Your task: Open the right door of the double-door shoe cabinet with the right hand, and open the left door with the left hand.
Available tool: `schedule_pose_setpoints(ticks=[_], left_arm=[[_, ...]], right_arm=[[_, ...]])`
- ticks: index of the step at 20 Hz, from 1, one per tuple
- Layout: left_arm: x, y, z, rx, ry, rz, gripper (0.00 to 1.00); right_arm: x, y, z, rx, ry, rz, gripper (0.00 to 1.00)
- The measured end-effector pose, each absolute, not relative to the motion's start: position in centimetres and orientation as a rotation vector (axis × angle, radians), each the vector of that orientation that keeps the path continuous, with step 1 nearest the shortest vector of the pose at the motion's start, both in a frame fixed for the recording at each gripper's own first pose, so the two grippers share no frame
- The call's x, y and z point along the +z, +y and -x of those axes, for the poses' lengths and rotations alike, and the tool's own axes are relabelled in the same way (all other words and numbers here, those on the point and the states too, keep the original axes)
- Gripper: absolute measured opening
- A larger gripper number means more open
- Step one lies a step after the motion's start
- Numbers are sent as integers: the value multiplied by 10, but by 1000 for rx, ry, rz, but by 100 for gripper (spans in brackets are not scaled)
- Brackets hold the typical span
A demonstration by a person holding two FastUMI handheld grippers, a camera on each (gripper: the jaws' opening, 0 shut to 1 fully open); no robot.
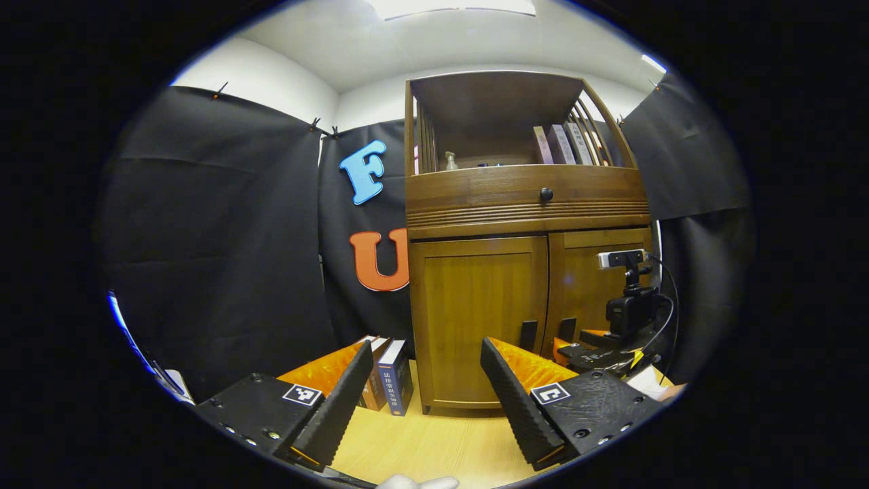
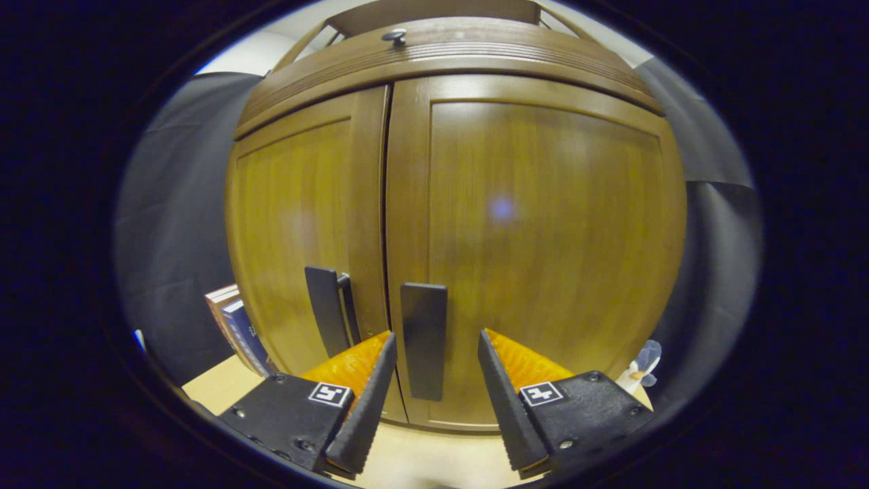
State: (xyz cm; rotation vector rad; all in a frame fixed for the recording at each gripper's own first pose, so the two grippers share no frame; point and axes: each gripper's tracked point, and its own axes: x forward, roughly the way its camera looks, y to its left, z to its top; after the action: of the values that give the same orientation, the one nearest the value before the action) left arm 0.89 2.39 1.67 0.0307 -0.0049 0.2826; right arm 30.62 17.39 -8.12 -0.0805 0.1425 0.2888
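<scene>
The wooden shoe cabinet (image 1: 523,204) stands ahead with both lower doors closed. In the left gripper view my left gripper (image 1: 428,345) is open and some way back from the left door (image 1: 475,319), with nothing between its fingers. Farther right, my right gripper (image 1: 570,346) sits close to the right door (image 1: 590,285). In the right gripper view the right gripper (image 2: 436,336) is open, and the right door's dark vertical handle (image 2: 423,339) stands in the gap between its fingertips, neither one pressing on it. The left door's handle (image 2: 326,309) is just to the left.
Books (image 1: 387,377) lean against the cabinet's left side on the light wooden surface (image 1: 434,441). A drawer with a round knob (image 1: 546,195) lies above the doors. The open top shelf holds a small bottle (image 1: 450,161) and books (image 1: 560,144). Black cloth hangs on both sides.
</scene>
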Motion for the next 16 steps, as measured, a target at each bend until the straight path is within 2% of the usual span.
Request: schedule_pose_setpoints(ticks=[2, 3, 6, 7, 8, 13, 16], left_arm=[[16, 29, -9, 287, 0, -29, 96], [15, 32, -11, 288, 3, -30, 96], [12, 34, -19, 268, 30, -36, 96], [13, 33, -20, 257, 28, -43, 100], [14, 33, -21, 247, 29, -50, 96], [9, 17, -13, 175, 40, -42, 96], [9, 12, -3, 144, 26, -44, 96]], right_arm=[[-82, 184, -311, 289, 144, 65, 72], [-83, 186, -315, 279, 142, 68, 63], [-83, 181, -320, 219, 152, 48, 49], [-85, 181, -326, 215, 158, 18, 45], [-86, 182, -326, 219, 163, 0, 39], [-86, 180, -316, 255, 186, 2, 33], [-90, 164, -285, 263, 180, 17, 31]])
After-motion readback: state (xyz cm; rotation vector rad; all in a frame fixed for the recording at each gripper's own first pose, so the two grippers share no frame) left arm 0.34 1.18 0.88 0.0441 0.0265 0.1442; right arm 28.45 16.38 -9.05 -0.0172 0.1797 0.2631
